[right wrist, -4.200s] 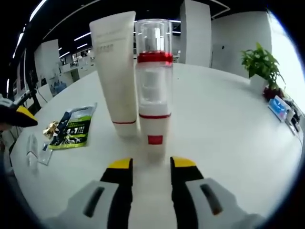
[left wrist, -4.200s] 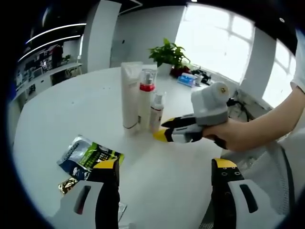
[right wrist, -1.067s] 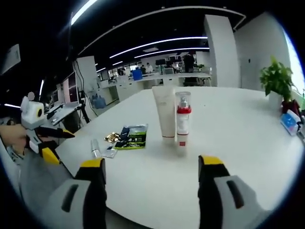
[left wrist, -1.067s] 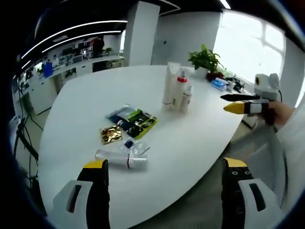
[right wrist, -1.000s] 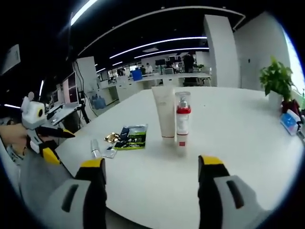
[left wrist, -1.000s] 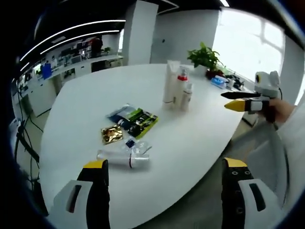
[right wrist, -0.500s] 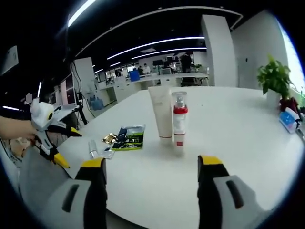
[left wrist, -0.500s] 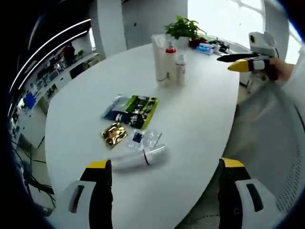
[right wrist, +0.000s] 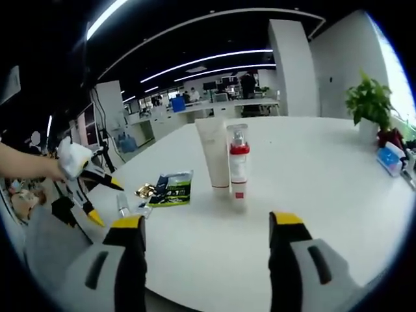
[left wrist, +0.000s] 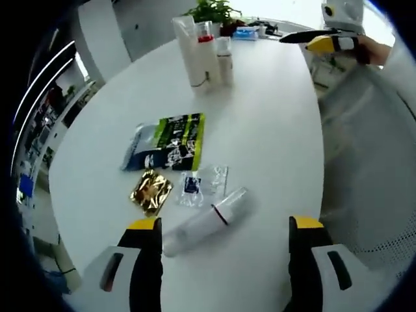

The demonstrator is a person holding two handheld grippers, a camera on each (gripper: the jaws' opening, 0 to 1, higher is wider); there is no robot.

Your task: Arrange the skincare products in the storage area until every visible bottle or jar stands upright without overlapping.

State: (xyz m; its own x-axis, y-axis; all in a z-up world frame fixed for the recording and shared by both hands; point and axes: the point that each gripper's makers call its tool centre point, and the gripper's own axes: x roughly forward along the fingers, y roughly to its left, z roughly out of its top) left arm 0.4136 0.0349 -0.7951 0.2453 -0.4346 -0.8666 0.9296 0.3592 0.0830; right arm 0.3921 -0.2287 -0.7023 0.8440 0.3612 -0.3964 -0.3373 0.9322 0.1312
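Skincare products sit in two groups on the white table [left wrist: 273,130]. Far group, standing upright and close together: a white tube [left wrist: 186,49] on its cap, a pump bottle with red collar [left wrist: 207,53] just beside it, and a small spray bottle [left wrist: 225,60] next to that. In the right gripper view the tube [right wrist: 212,155] and red-collared bottle [right wrist: 237,162] stand side by side near the table's middle.

Near group, by the table edge: a clear-capped white bottle [left wrist: 207,222] lying on its side, touching or just beside a clear sachet [left wrist: 203,186]. A gold foil packet [left wrist: 151,192] lies near, and a green-and-black pouch [left wrist: 170,141] flat beyond it.

Left gripper [left wrist: 224,234]: jaws spread wide, empty, hovering above the lying bottle. Right gripper [right wrist: 207,231]: jaws also wide apart, grasping nothing, off the table edge. Potted plant [right wrist: 369,104] at the far side.
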